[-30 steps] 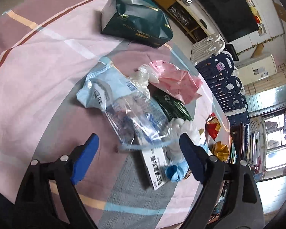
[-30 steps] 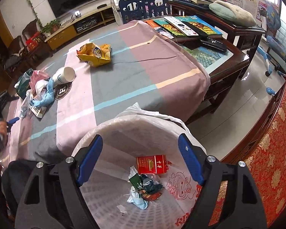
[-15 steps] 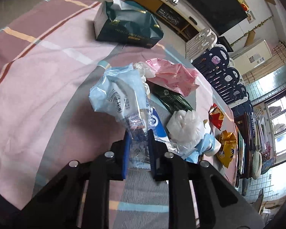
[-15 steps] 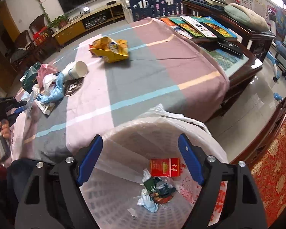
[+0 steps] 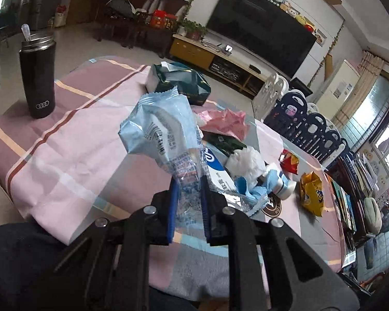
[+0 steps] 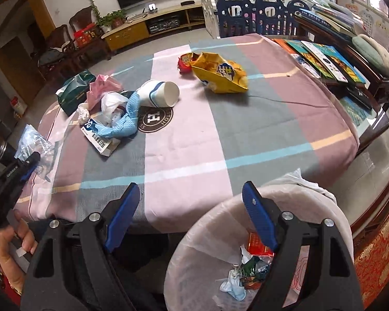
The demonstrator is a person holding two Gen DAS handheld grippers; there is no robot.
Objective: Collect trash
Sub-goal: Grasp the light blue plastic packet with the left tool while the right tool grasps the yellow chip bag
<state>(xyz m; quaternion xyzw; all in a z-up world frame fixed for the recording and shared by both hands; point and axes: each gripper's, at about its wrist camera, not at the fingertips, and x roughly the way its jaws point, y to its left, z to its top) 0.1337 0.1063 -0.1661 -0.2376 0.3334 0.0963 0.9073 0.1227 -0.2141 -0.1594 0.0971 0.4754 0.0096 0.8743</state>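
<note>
A: What has the left gripper (image 5: 188,181) got?

B: Its blue pads are clamped on a crinkly plastic wrapper (image 5: 163,132), pale blue at the top with a serrated edge, clear and printed where the pads pinch it. In the right wrist view the wrapper (image 6: 35,142) is off the cloth, at the table's left edge.

A: And the right gripper (image 6: 192,194)?

B: Jaws wide apart, nothing between them, near the bin (image 6: 262,248).

A: Describe the bin.

B: Round, lined with a thin milky bag. At its bottom lie a red carton and crumpled scraps.

A: What is left on the table?

B: On the striped cloth (image 6: 194,142), left of middle: a flat white box (image 6: 98,137), a twisted blue rag (image 6: 127,121), a white wad of plastic (image 6: 112,101), a pink bag (image 6: 101,88) and a dark green tissue pack (image 6: 75,90). A paper cup (image 6: 159,93) lies on its side by a round brown coaster (image 6: 155,118). Farther off, a crumpled yellow chip bag (image 6: 220,73) touches a small red wrapper (image 6: 184,63).

A: Anything else?

B: A tall black cylindrical flask (image 5: 39,75) stands upright at the far left corner.
</note>
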